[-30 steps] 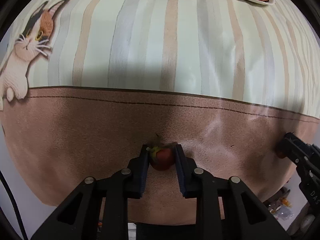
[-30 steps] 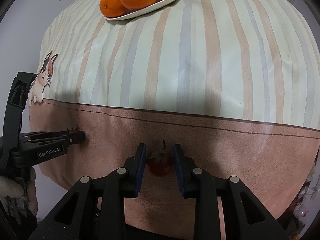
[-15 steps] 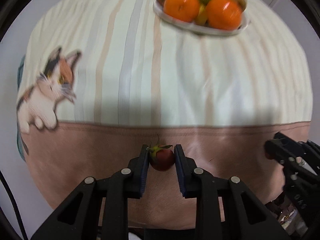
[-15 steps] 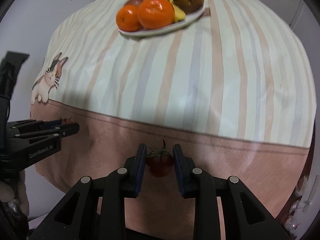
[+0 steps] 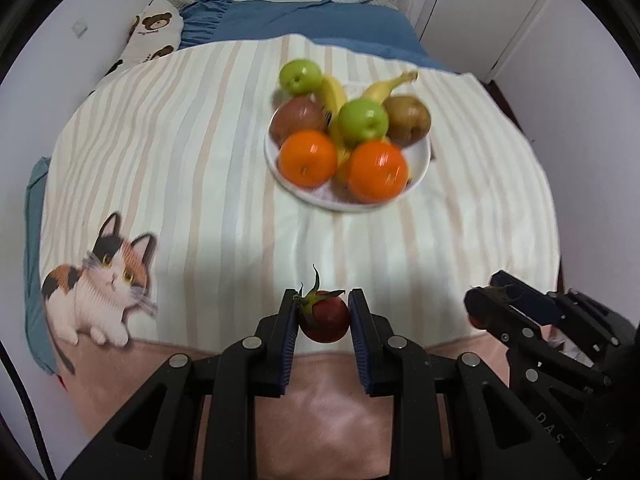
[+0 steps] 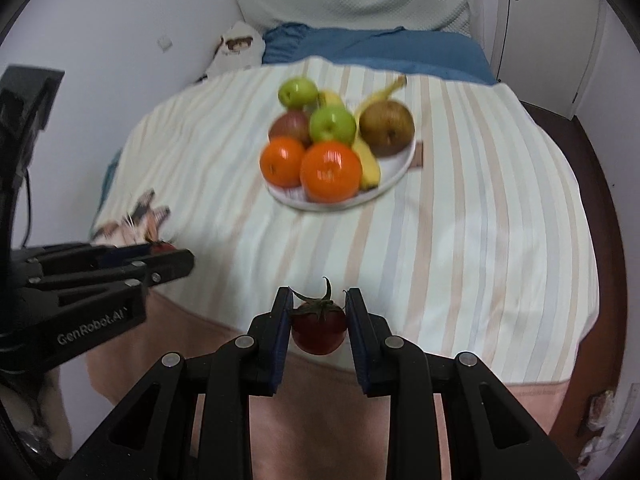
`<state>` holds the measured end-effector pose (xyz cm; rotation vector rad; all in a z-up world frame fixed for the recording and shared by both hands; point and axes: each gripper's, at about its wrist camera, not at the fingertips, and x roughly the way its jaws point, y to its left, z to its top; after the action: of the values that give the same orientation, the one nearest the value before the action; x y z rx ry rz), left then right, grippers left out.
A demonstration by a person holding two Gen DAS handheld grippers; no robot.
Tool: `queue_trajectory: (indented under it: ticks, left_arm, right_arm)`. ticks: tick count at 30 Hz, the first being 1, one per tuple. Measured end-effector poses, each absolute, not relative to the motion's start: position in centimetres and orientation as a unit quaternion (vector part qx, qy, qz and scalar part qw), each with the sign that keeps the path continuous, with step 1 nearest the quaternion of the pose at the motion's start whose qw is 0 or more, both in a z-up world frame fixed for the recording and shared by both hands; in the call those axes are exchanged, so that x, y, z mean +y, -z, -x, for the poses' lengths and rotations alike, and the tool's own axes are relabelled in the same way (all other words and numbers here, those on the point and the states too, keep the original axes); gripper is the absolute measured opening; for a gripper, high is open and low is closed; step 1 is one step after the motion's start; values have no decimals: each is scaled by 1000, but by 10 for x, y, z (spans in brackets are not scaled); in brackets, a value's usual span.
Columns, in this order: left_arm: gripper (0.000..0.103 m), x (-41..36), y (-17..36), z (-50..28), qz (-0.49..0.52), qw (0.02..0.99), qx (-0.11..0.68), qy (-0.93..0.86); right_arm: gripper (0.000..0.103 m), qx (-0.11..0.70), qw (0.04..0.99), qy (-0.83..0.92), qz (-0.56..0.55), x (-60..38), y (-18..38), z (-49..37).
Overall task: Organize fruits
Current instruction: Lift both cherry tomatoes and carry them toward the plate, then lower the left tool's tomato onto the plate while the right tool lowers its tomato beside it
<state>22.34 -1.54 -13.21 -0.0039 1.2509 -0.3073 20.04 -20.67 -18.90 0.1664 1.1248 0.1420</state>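
We are in the carrying step: each gripper is clamped on a small red tomato and held above the bed. Our left gripper (image 5: 323,316) has its jaws narrowed onto the left tomato (image 5: 326,320), calyx tipped toward the left pad; our right gripper (image 6: 318,322) pinches the right tomato (image 6: 319,330), stem up. Ahead of both sets of jaws lies bare striped bedspread (image 6: 460,240), a printed cat (image 5: 104,280) off to the left. Farther ahead sits the white plate (image 6: 394,178), crowded with oranges (image 6: 330,172), green apples (image 6: 333,123), bananas and a pear. We judge the next move needs a free gap on that plate; the oranges block the near rim.
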Motion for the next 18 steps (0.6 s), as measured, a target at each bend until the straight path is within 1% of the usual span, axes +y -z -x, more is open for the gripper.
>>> queue_trajectory:
  ticks: [3, 5, 10, 14, 18]
  left_arm:
    - [23, -14, 136, -246, 29, 792, 590, 154]
    - [23, -13, 139, -270, 49, 786, 595, 159]
    - [23, -19, 153, -334, 95, 753, 628, 175]
    - [23, -24, 164, -383, 116, 730, 649, 181]
    - [23, -35, 166, -418, 113, 723, 656, 186]
  right_arm:
    - [29, 529, 835, -79, -130, -219, 184, -225]
    - [29, 525, 826, -90, -183, -234, 185, -251]
    - [29, 519, 804, -94, -274, -261, 198, -310]
    - [29, 521, 791, -86, -310, -275, 211, -345]
    - [29, 526, 784, -74, -322, -282, 224, -363]
